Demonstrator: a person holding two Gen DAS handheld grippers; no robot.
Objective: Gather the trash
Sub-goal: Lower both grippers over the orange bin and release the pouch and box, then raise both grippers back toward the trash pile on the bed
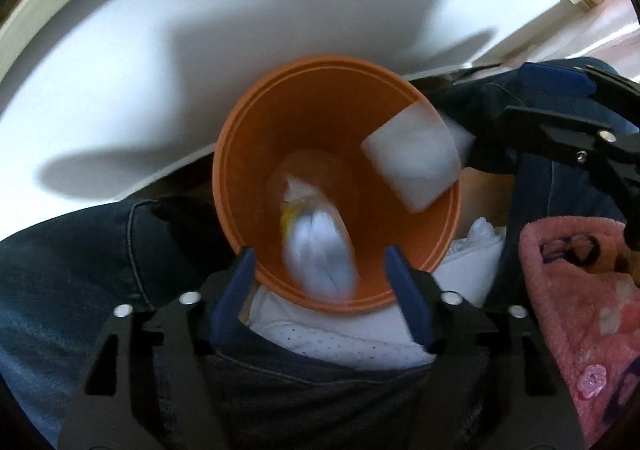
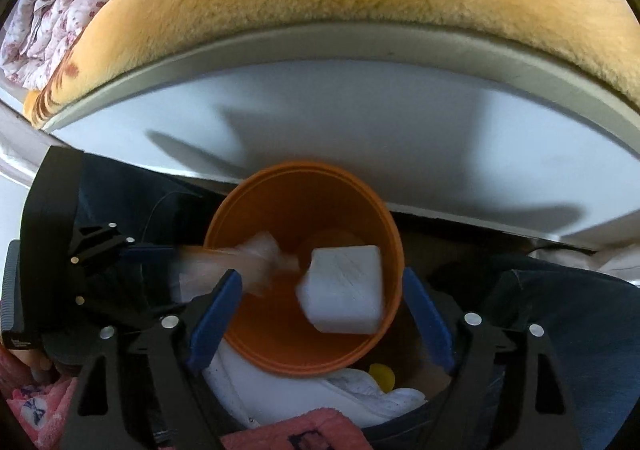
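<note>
White bed frame [image 2: 360, 122] backs the scene, orange bin [image 1: 256, 154] just below it, between the person's knees. Left gripper [image 1: 320, 270] spread, nothing held; blurred plastic wrapper [image 1: 320, 250] dropping straight under it into the bin. Right gripper [image 2: 320, 302] spread too; white foam block [image 2: 344, 290] mid-bin, tilted. Rim close on all sides; room only upward.

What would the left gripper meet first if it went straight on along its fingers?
Probably the blurred plastic bag, which lies directly between the open left gripper fingers over the orange bin; depth is unclear, so it may already be falling.
</note>
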